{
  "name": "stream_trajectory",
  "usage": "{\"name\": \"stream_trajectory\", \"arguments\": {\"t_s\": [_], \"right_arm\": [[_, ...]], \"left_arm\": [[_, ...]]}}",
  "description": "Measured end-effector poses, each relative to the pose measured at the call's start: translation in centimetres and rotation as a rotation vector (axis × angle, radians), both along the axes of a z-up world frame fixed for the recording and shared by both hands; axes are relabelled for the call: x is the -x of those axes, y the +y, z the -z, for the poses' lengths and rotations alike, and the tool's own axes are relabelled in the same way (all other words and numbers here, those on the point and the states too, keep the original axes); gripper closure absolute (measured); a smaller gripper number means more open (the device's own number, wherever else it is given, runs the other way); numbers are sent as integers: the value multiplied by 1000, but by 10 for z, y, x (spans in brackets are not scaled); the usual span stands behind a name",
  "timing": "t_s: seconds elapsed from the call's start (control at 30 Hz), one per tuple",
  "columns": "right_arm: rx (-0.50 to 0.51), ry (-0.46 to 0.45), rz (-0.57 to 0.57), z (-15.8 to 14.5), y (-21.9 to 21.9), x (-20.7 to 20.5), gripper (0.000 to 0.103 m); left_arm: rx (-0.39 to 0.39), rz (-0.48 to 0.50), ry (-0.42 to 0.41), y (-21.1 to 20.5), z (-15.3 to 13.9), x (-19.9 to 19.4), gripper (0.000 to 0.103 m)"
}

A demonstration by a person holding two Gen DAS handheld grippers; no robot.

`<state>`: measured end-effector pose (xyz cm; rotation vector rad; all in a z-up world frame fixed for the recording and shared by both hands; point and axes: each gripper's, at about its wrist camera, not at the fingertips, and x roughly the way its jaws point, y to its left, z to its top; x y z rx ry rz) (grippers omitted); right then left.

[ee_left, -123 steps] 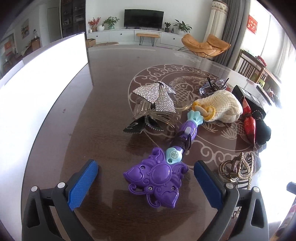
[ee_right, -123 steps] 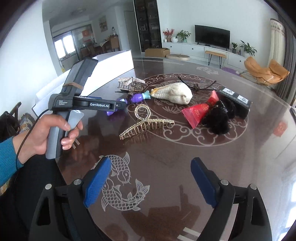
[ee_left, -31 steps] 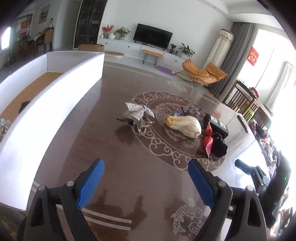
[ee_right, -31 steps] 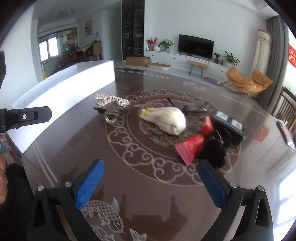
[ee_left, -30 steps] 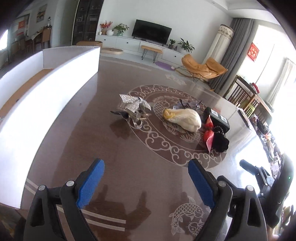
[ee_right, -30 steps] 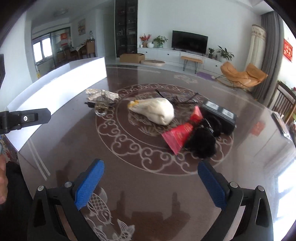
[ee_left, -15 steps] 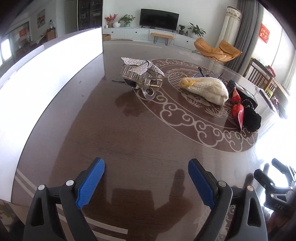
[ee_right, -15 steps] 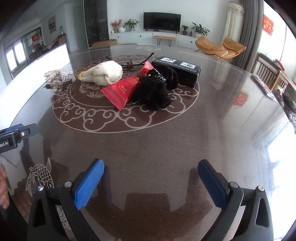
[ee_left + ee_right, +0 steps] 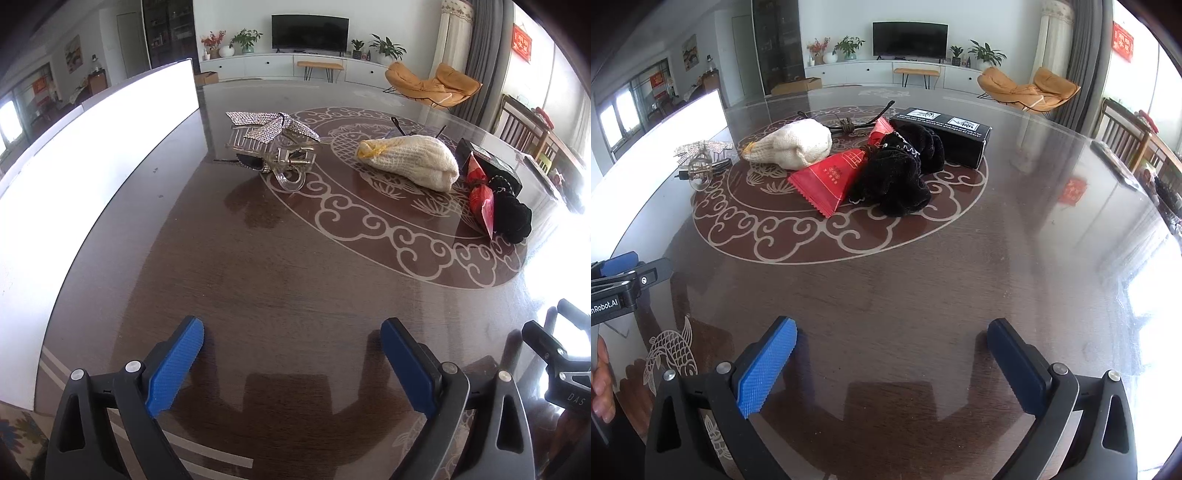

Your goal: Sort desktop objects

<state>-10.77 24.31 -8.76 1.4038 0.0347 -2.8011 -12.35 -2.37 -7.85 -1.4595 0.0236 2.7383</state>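
On the dark patterned table (image 9: 295, 266) lie a rhinestone bow clip (image 9: 269, 127) on a clear claw clip (image 9: 288, 166), a cream knitted pouch (image 9: 410, 160), a red packet (image 9: 484, 203), a black scrunchie (image 9: 511, 214) and a black box (image 9: 487, 158). My left gripper (image 9: 291, 328) hovers low over bare table near the front edge, its jaws opening with nothing between them. My right gripper (image 9: 892, 328) stands open and empty, short of the red packet (image 9: 831, 177), black scrunchie (image 9: 897, 173), pouch (image 9: 794, 146) and box (image 9: 945, 129).
A tall white bin wall (image 9: 92, 155) runs along the table's left side. A dark cord-like item (image 9: 846, 123) lies behind the pouch. The left gripper's body (image 9: 617, 280) and a hand (image 9: 602, 384) show at the left edge of the right wrist view. Chairs stand at the far right.
Both grippers have sunk closer to the table. The right view has swung toward the red packet and scrunchie. The purple toy wand and gold clip seen four seconds ago are gone from the table.
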Motion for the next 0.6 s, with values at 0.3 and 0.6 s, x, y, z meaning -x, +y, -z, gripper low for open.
{"name": "stream_trajectory", "arguments": {"t_s": [0.3, 0.6], "right_arm": [[0, 1, 2, 0, 0, 0, 0], [0, 1, 2, 0, 0, 0, 0]], "left_arm": [[9, 0, -2, 3, 2, 1, 0], [10, -1, -1, 3, 2, 1, 0]]}}
